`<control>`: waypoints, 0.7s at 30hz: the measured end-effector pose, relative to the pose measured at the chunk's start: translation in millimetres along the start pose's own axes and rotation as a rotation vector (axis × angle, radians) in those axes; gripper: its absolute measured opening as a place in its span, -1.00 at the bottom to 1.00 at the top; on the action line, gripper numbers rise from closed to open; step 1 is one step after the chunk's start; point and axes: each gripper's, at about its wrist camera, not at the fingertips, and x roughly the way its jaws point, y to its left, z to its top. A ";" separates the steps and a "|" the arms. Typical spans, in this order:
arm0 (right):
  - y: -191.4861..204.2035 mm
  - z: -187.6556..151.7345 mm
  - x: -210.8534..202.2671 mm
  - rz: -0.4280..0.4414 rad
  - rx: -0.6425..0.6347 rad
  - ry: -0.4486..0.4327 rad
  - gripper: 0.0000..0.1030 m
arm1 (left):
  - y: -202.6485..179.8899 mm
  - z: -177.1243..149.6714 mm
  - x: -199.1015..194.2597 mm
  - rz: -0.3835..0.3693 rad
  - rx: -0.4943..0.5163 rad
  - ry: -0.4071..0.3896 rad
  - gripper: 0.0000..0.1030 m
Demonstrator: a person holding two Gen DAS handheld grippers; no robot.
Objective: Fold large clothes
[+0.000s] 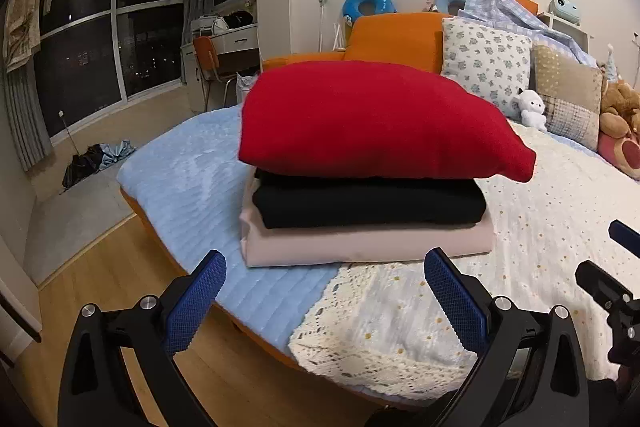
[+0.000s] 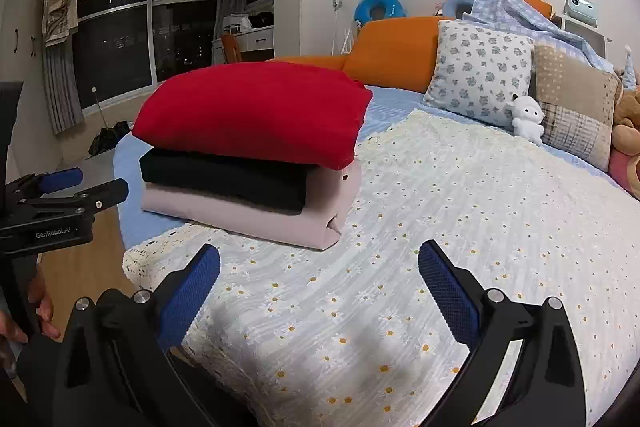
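1. In the left wrist view, the left tongs (image 1: 324,291) are being held wide open above the near edge of the bed (image 1: 180,163), and nothing is being gripped between the blue pads (image 1: 196,307).
2. Just beyond them, a stack of three folded clothes is being carried by the bed: a red garment (image 1: 372,119) is lying on top, a black garment (image 1: 368,203) is lying under it, and a pale pink garment (image 1: 360,243) is lying at the bottom.
3. The stack is resting partly on the blue cover and is touching the white lace blanket (image 1: 540,219).
4. At the right edge, a part of the right tongs (image 1: 616,267) is being seen.
5. In the right wrist view, the right tongs (image 2: 320,291) are also being held wide open over the lace blanket (image 2: 440,227), with nothing between the fingers.
6. The same stack, with the red garment (image 2: 256,111) on top, is being seen to the left, near the bed's edge.
7. The left tongs (image 2: 76,187) are being seen at the left, held by a hand (image 2: 36,311).
8. Pillows (image 2: 480,67) are lying at the head of the bed.
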 end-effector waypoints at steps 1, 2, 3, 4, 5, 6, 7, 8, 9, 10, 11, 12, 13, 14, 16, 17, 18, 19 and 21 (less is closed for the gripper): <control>-0.7 0.1 0.2 -0.003 0.002 0.000 0.91 | -1.0 0.7 0.1 -0.005 0.000 -0.002 0.95; -1.0 0.0 0.5 -0.004 0.004 -0.001 0.91 | -2.0 1.5 0.5 -0.007 -0.001 -0.003 0.95; -1.6 0.2 0.7 -0.010 0.006 -0.003 0.91 | -3.0 2.2 1.1 -0.008 0.000 -0.003 0.95; -1.9 0.2 0.8 -0.016 0.007 -0.003 0.91 | -2.9 1.7 0.3 -0.007 0.001 -0.005 0.95; -2.6 0.5 0.6 -0.019 0.008 -0.006 0.91 | -3.8 1.8 0.1 -0.011 0.002 -0.006 0.95; -3.3 0.9 0.7 -0.021 0.013 -0.006 0.91 | -4.7 2.4 1.4 -0.015 0.003 -0.004 0.95; -3.5 0.9 0.7 -0.024 0.016 -0.006 0.91 | -5.4 2.6 1.4 -0.015 0.003 -0.005 0.95; -3.8 1.0 0.5 -0.024 0.017 -0.006 0.91 | -6.2 2.8 1.6 -0.016 0.003 -0.006 0.95; -3.8 1.2 0.6 -0.027 0.015 -0.006 0.91 | -6.1 3.4 2.8 -0.019 0.005 -0.005 0.95; -4.0 1.1 0.6 -0.028 0.013 -0.006 0.91 | -6.9 4.0 3.9 -0.020 0.004 -0.005 0.95; -4.2 1.1 0.8 -0.027 0.011 -0.004 0.91 | -8.0 4.5 4.2 -0.022 0.007 -0.004 0.95; -4.5 1.2 1.0 -0.028 0.010 -0.002 0.91 | -8.1 4.4 3.5 -0.022 0.010 -0.006 0.95; -4.4 1.1 1.0 -0.029 0.011 -0.003 0.91 | -8.8 4.1 3.1 -0.020 0.013 -0.009 0.95; -4.8 1.3 1.1 -0.027 0.011 -0.002 0.91 | -9.8 4.3 3.1 -0.016 0.016 -0.010 0.95; -4.9 1.2 1.3 -0.029 0.011 -0.003 0.91 | -11.6 3.8 2.0 -0.012 0.021 -0.012 0.95; -4.6 1.1 1.2 -0.028 0.010 -0.003 0.91 | -12.6 4.0 1.8 -0.011 0.022 -0.015 0.95; -5.0 1.1 1.5 -0.028 0.010 -0.002 0.91 | -12.6 3.7 1.4 -0.012 0.021 -0.014 0.95; -4.6 1.1 1.3 -0.029 0.011 -0.001 0.91 | -12.7 3.7 1.7 -0.013 0.022 -0.014 0.95; -4.4 1.3 0.7 -0.028 0.009 -0.004 0.91 | -13.2 3.6 1.8 -0.013 0.023 -0.014 0.95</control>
